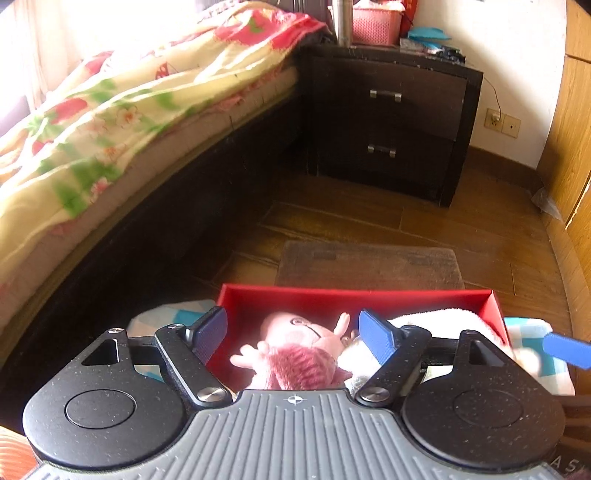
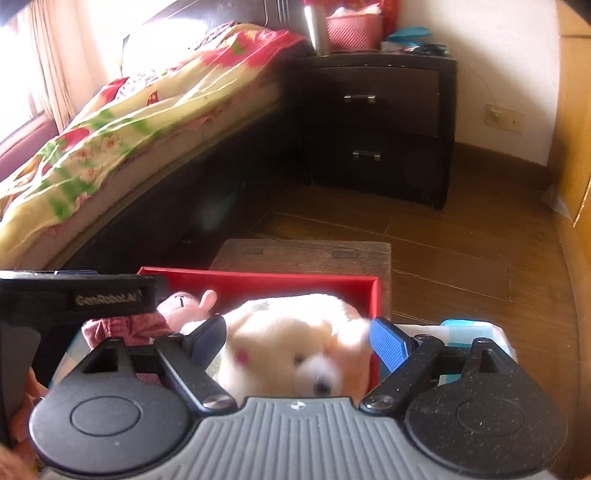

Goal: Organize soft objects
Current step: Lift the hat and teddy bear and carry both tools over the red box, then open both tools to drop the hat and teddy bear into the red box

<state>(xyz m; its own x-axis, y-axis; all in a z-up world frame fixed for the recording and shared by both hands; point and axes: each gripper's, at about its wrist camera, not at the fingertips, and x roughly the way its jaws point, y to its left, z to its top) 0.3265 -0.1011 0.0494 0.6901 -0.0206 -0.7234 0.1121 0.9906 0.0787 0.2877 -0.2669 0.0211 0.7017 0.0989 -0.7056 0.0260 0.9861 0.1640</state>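
Note:
A red box point(image 1: 332, 297) sits on a blue-and-white checked cloth point(image 1: 532, 332), and two soft toys lie in it. In the left wrist view a pink plush doll point(image 1: 295, 354) lies in the box's left half. My left gripper point(image 1: 293, 334) stands open over it, blue pads apart from the doll. In the right wrist view a cream plush bear point(image 2: 295, 332) fills the right half of the red box point(image 2: 295, 282). My right gripper point(image 2: 297, 339) is open around the bear, pads close beside it. The pink doll point(image 2: 184, 302) peeks out to the left, under the left gripper's black body point(image 2: 74, 295).
A bed with a flowered quilt point(image 1: 110, 110) runs along the left. A dark two-drawer nightstand point(image 1: 388, 122) stands behind, with a pink basket point(image 1: 375, 22) on top. A low wooden stool point(image 1: 369, 264) is just beyond the box. A wooden cupboard point(image 1: 572, 147) lines the right.

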